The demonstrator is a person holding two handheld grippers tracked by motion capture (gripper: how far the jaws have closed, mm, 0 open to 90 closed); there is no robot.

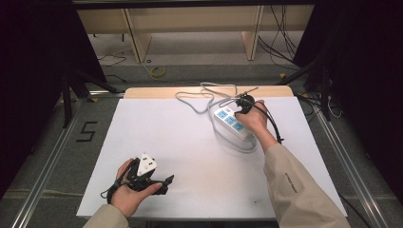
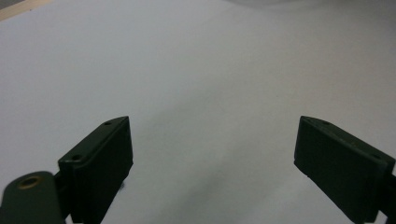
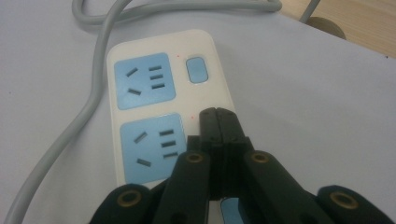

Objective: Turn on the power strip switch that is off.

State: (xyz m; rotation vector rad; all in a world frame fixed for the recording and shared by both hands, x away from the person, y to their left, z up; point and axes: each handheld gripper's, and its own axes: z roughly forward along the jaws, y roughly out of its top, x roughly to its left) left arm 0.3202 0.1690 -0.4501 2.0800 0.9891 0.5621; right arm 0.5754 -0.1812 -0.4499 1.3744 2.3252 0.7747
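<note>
High view overlooks table (image 1: 190, 156); right gripper view close above power strip (image 3: 163, 107).

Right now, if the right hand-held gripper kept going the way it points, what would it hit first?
Probably the white plastic power strip: the shut right hand-held gripper points at its top, near the blue switch.

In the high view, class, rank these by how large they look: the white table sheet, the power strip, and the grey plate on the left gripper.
1. White table sheet, by far the largest.
2. Power strip, partly covered by the right hand.
3. Grey plate on the left gripper; it lies nearer the camera, yet looks smallest.
</note>
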